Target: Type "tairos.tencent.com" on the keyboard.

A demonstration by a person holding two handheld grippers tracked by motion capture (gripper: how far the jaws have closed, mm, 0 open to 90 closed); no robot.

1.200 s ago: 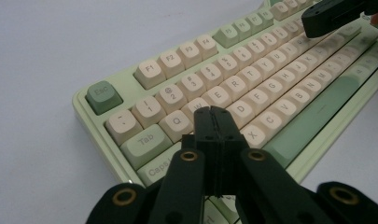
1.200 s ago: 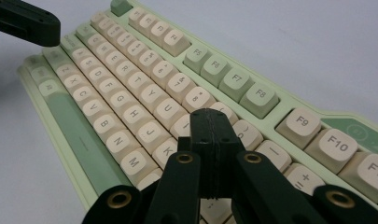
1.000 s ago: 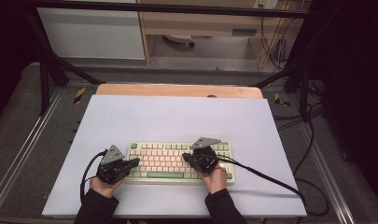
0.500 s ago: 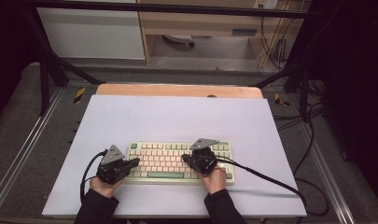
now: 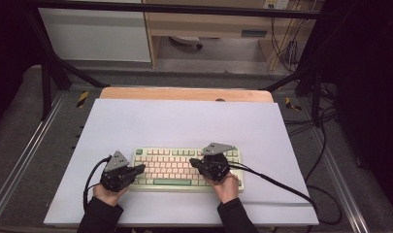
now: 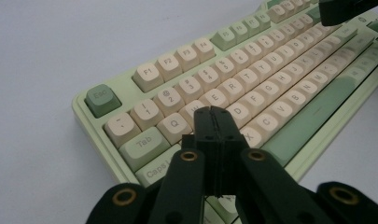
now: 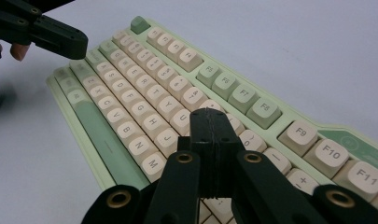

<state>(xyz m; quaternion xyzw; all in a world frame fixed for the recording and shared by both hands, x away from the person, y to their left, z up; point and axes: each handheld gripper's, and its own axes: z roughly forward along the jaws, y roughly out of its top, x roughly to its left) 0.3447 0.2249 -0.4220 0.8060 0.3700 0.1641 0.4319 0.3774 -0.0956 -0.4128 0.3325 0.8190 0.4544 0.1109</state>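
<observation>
Nothing has visibly shifted since the earlier frames: both grippers sit over the same parts of the keyboard (image 5: 187, 167) as a second ago, and the keyboard lies in the same spot on the white table cover (image 5: 184, 121). In the high view the left gripper (image 5: 139, 168) points inward over the keyboard's left end, and the right gripper (image 5: 194, 162) points inward over its right half, the two tips aimed toward each other and well apart, with the middle keys between them. Both pairs of jaws are pressed together with nothing between them. In the left gripper view the closed fingertips (image 6: 213, 116) hang just above the letter keys beside Q and below the number row, with the Tab and Caps keys to their near left and the green Esc key (image 6: 101, 98) farther off to the left; whether they touch a key cannot be told. In the right gripper view the closed fingertips (image 7: 209, 120) lie over the keys just past J, with the green function keys (image 7: 245, 100) beyond them to the right and the long green space bar (image 7: 105, 137) to their left.
</observation>
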